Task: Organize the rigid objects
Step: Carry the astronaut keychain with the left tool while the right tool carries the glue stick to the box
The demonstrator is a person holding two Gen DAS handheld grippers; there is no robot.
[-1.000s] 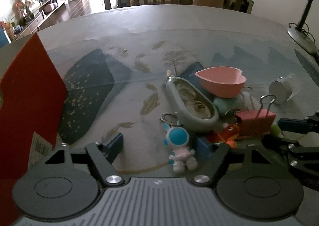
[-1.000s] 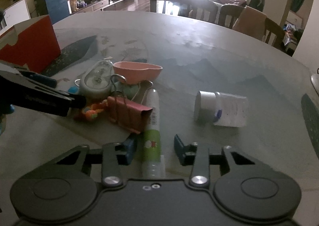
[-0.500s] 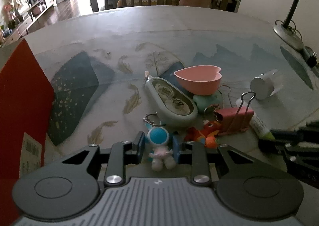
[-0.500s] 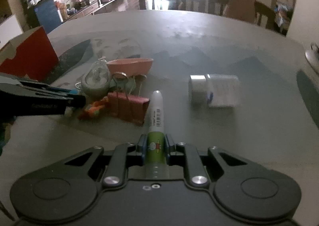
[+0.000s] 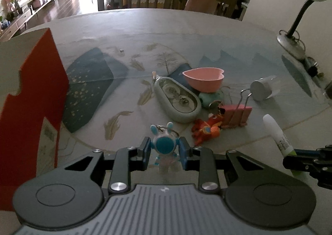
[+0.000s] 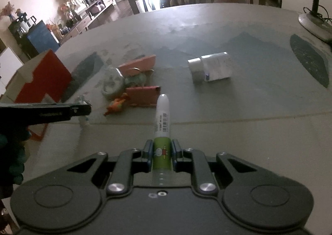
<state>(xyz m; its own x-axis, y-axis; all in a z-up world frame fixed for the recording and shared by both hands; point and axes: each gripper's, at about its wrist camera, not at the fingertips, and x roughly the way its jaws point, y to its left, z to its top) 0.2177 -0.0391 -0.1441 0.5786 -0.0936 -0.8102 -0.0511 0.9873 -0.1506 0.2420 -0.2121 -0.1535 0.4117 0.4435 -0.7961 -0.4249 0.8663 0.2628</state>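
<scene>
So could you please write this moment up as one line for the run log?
left gripper: shut on astronaut keychain | right gripper: shut on glue stick | both lifted clear | red box: left | remaining pile: on table

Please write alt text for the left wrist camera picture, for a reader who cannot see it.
The left gripper is shut on a small blue and white astronaut keychain above a round table. Behind it lie a grey oval case, a pink heart-shaped bowl, an orange toy and a pink binder clip; a red box stands at left.
</scene>
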